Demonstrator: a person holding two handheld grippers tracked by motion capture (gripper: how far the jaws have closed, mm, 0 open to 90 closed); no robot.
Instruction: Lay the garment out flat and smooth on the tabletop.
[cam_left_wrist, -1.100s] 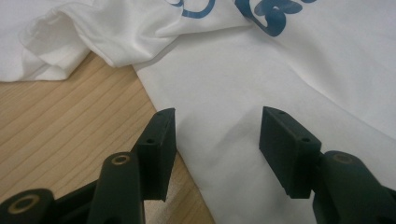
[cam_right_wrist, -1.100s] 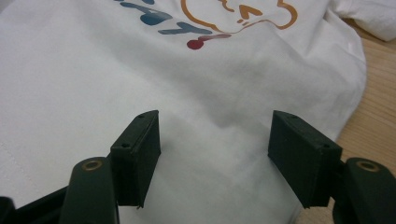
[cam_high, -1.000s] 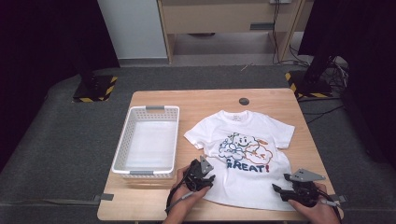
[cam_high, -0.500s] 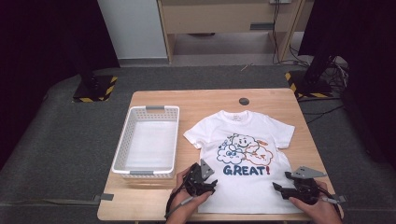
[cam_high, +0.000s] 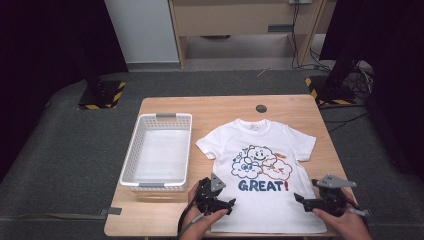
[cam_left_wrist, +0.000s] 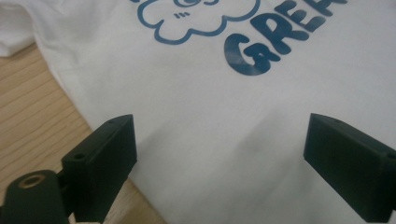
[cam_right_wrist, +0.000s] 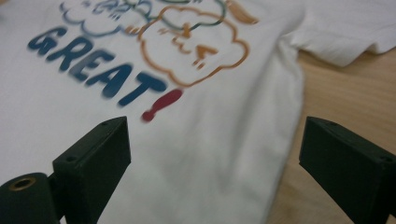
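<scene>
White T-shirt lies flat, front up, on the right half of the wooden bench, collar toward the far edge, hem at the near edge. Both sleeves spread out to the sides.

Left tongs sit at the shirt's near left hem corner, jaws wide apart, having just been opening; in the left gripper view the cloth lies flat under the gap between them and neither jaw pinches it. Right tongs sit at the near right hem corner, jaws likewise wide apart and just opened; in the right gripper view the shirt's side edge runs between them, unpinched.

Surroundings: white slatted basket stands just left of the shirt, near its left sleeve, apart from it. Small dark round disc rests on the bench beyond the collar. 2 black stands with yellow-black striped feet flank the bench on the grey floor. Nothing lies on the shirt or between the tongs and it.

Writing: print on the chest reads "GREAT!", blue letters with a red exclamation mark, under 3 outlined cartoon clouds in blue, green and orange. Neck label too small to read.
</scene>
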